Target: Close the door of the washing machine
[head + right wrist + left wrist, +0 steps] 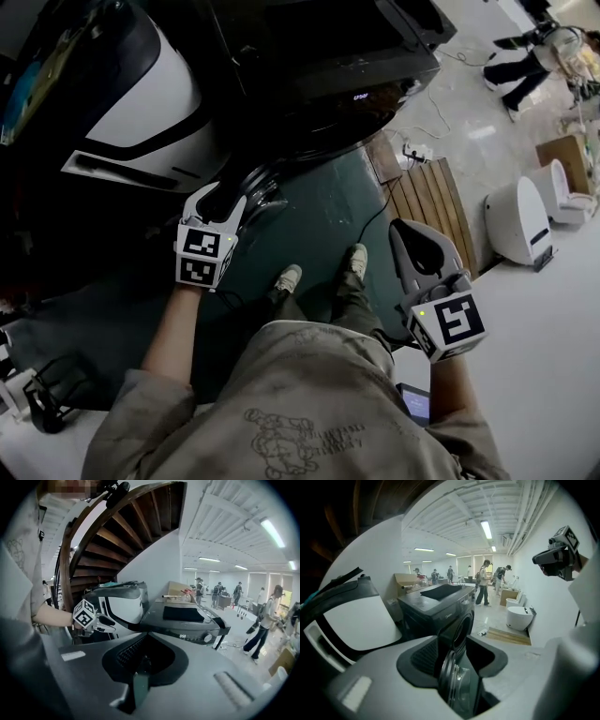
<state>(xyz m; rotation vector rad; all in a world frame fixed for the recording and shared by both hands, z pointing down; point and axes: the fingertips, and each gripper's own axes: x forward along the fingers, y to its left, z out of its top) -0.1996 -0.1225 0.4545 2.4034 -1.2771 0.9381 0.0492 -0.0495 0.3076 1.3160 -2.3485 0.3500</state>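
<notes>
Door (457, 686) edge sits between left gripper (225, 195) jaws, grasped. Right gripper (409, 231) is clenched, empty, with washer (319, 56) ahead.

Looking down, the dark washing machine (319, 47) fills the top middle with its door (265, 195) standing open toward the person. The left gripper (217, 195) has its tip right up at that door's rim, above the near-left part of the green mat (319, 216). The right gripper (412, 239) hangs well apart from the door, just right of the person's shoes (289, 277), close to the wooden pallet (431, 206) along the mat's right edge. There's also a big white-and-black machine (141, 103) top left, and a white pod-shaped unit (516, 220) on the pale floor at the right.
</notes>
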